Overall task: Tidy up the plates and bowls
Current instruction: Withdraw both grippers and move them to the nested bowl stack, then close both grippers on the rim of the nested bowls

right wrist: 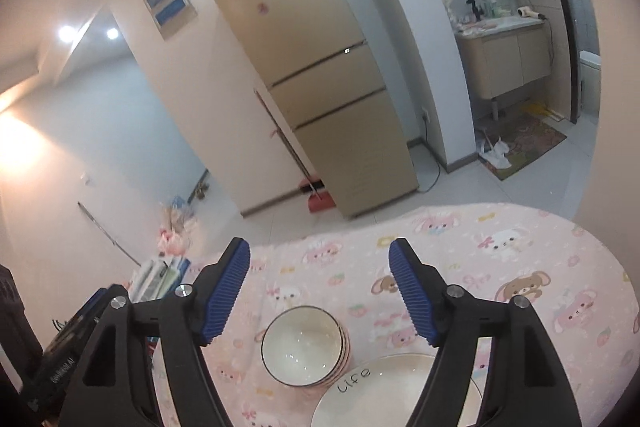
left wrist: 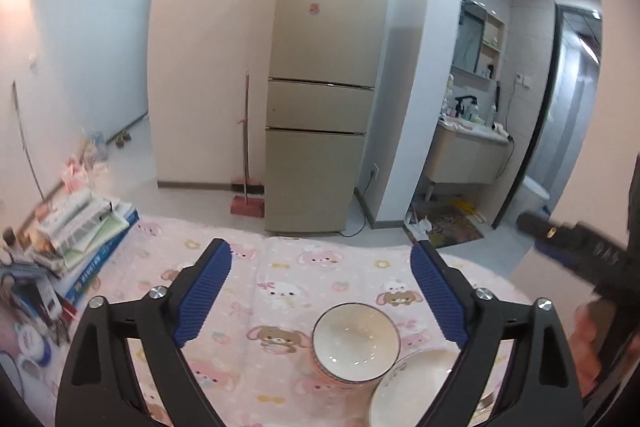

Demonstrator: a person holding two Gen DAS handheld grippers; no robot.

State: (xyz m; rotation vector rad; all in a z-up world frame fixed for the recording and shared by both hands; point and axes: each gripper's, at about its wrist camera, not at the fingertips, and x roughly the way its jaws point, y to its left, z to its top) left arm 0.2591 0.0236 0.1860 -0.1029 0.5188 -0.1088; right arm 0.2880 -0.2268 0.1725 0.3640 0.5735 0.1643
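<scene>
Your left gripper (left wrist: 320, 291) hangs over the table with its jaws spread wide and nothing between the blue ribbed pads (left wrist: 204, 293). Your right gripper (right wrist: 320, 291) is likewise well open and empty, tilted so that the room leans in its view. No earlier picture is at hand, so only this stance can be told.

Just below and ahead of both grippers stands a stack of bowls (left wrist: 355, 341), white inside with a dark rim line; from the right wrist view the stack (right wrist: 304, 345) shows several rims nested one in another. Touching or just beside it, nearer to you and to the right, lies a white plate (left wrist: 412, 383) with the word "Life" written on its rim (right wrist: 354, 379); whether more plates lie under it you cannot tell. Both rest on a pink tablecloth (left wrist: 280, 279) printed with cartoon rabbits and bears.

At the table's left edge sits a pile of boxes and papers (left wrist: 80, 227). At the right edge of the left view, your right gripper's dark body (left wrist: 576, 243) comes in blurred.

Beyond the table, on the pale tiled floor, a red dustpan (left wrist: 247, 206) and a broom lean beside a tall beige three-door fridge (left wrist: 328, 67). Farther right, a washbasin cabinet (left wrist: 468, 155) stands in an alcove with a patterned mat (left wrist: 452, 227) before it.
</scene>
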